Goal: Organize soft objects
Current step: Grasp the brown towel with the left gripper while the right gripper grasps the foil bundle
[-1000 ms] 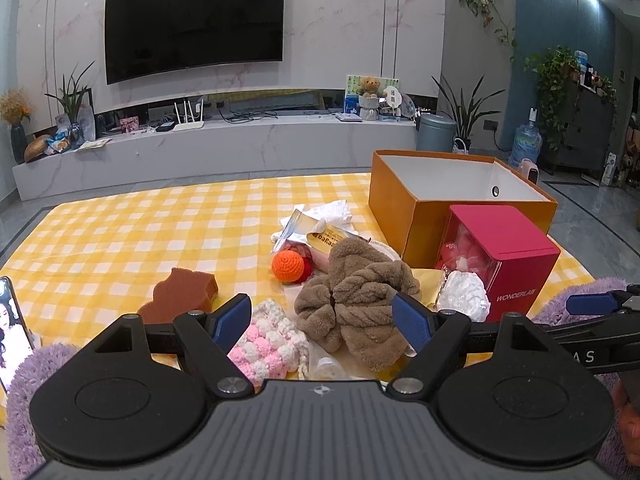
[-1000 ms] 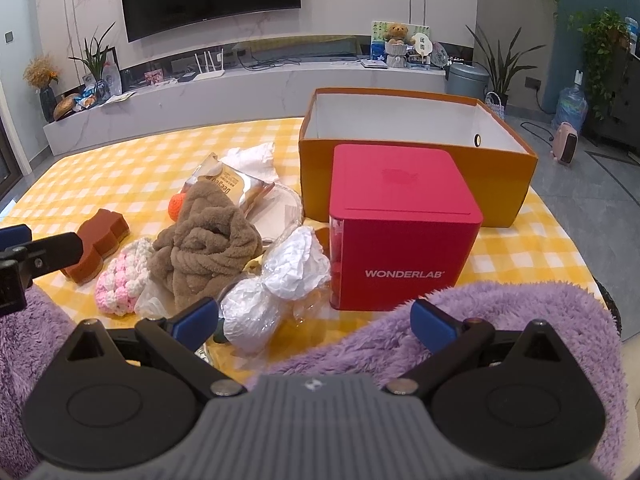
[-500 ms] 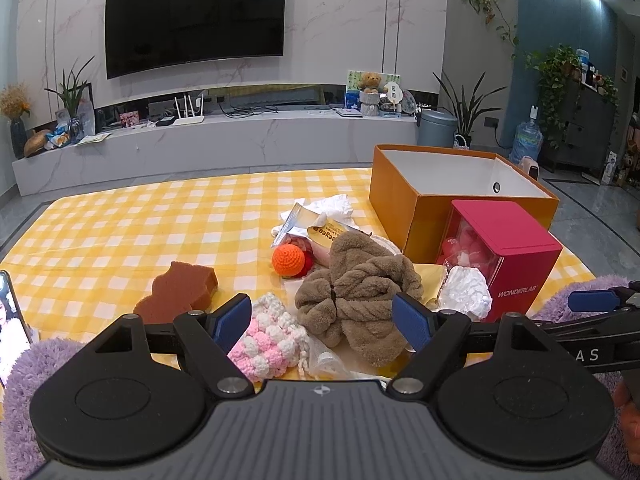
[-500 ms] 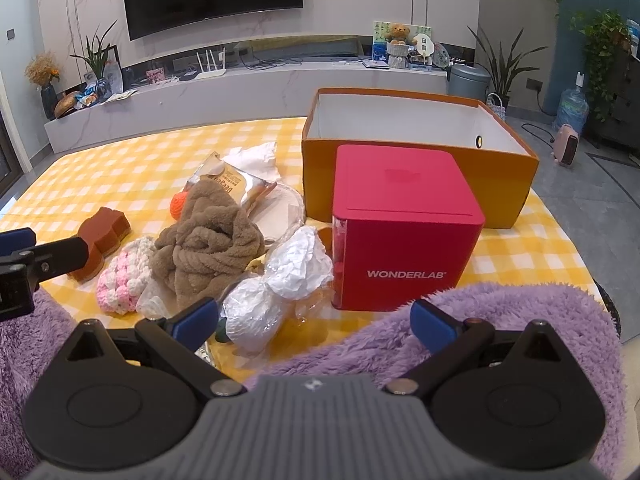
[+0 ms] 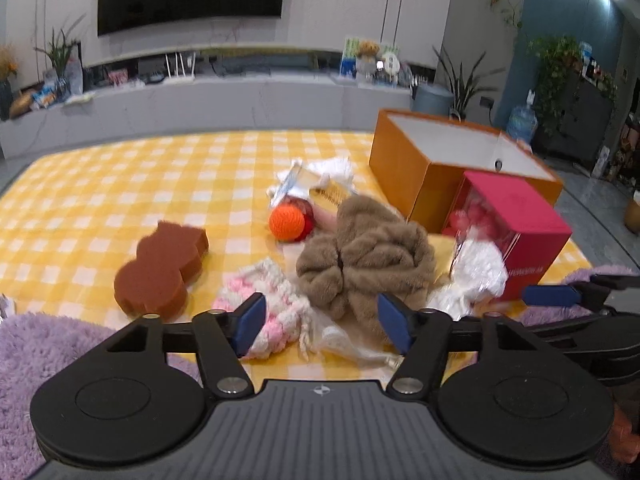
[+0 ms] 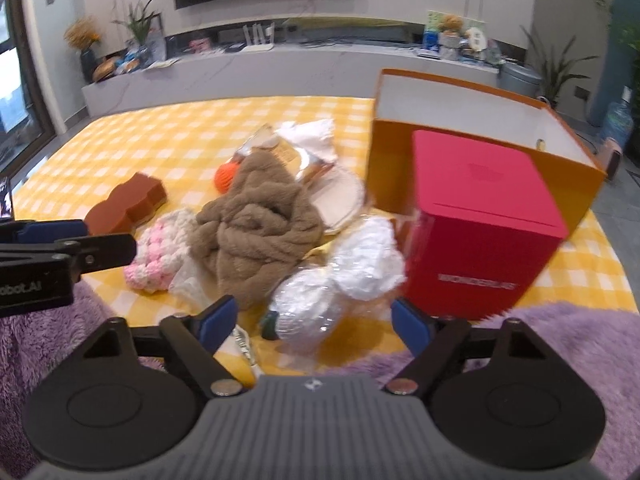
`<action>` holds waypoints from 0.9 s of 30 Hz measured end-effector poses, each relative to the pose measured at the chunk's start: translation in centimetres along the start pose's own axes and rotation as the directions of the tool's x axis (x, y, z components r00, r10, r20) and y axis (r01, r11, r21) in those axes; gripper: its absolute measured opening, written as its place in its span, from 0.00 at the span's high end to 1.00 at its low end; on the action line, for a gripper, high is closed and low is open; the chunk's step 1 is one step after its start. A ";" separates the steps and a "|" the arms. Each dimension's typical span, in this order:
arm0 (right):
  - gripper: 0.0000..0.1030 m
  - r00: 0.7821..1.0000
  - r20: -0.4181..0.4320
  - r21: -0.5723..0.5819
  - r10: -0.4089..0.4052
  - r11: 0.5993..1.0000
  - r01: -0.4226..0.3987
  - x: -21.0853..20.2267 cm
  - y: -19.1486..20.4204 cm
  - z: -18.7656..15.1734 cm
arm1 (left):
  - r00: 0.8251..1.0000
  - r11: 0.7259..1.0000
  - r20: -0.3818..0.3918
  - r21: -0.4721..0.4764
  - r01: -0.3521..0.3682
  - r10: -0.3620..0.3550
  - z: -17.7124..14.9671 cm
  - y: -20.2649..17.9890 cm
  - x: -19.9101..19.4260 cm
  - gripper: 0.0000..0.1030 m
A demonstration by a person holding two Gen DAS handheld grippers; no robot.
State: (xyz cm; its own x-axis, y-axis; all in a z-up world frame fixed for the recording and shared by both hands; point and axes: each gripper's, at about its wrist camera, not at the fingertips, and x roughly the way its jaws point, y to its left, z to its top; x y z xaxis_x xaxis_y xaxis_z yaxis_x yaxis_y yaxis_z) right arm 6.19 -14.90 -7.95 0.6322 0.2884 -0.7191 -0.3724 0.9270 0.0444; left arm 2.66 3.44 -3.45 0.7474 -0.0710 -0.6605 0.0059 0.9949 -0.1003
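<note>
A pile of soft things lies on the yellow checked cloth (image 5: 120, 184): a brown plush towel (image 5: 364, 252) (image 6: 256, 224), a pink-and-white crochet piece (image 5: 272, 304) (image 6: 160, 256), an orange crochet ball (image 5: 288, 220) and white wrapped bundles (image 6: 344, 280) (image 5: 476, 276). My left gripper (image 5: 324, 324) hovers just short of the crochet piece and towel, its jaws closing with nothing pressed between them. My right gripper (image 6: 316, 320) hangs over the white bundles, jaws closing too, pads apart from the wrapping.
A brown bear-shaped sponge (image 5: 160, 264) lies at the left. An open orange box (image 6: 480, 140) stands at the back right, with a red carton (image 6: 480, 232) in front of it. Purple fluffy fabric (image 6: 560, 352) covers the near edge. Snack packets (image 6: 288, 156) lie behind the towel.
Both grippers have dipped forward and down toward the pile, and their jaws have narrowed. The objects on the cloth have stayed where they were.
</note>
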 end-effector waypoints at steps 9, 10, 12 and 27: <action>0.25 0.999 -0.045 -0.035 0.005 0.999 -0.007 2.2 0.7 0.4 | 0.990 0.997 -0.114 0.000 0.078 -0.078 -0.1 1.3 2.5 0.38; 0.26 0.999 -0.050 -0.043 -0.002 0.999 0.000 2.4 0.8 0.4 | 0.989 0.996 -0.118 -0.012 0.092 -0.093 0.0 1.5 2.7 0.38; 0.26 0.998 -0.067 -0.035 -0.016 0.999 0.013 3.1 0.7 0.4 | 0.986 0.994 -0.119 -0.026 0.111 -0.113 0.2 1.5 3.0 0.38; 0.57 0.996 -0.081 0.133 0.045 0.991 -0.034 5.3 -2.1 0.7 | 0.983 0.980 -0.142 0.150 0.133 -0.112 0.9 -0.8 5.2 0.27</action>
State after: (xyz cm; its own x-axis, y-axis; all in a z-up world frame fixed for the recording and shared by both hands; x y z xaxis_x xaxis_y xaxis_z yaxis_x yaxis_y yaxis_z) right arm 10.86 -15.14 -11.37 0.5580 0.3091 -0.7702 -0.2998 0.9405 0.1602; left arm 7.15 2.34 -6.10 0.6399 -0.1915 -0.7442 0.2050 0.9759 -0.0748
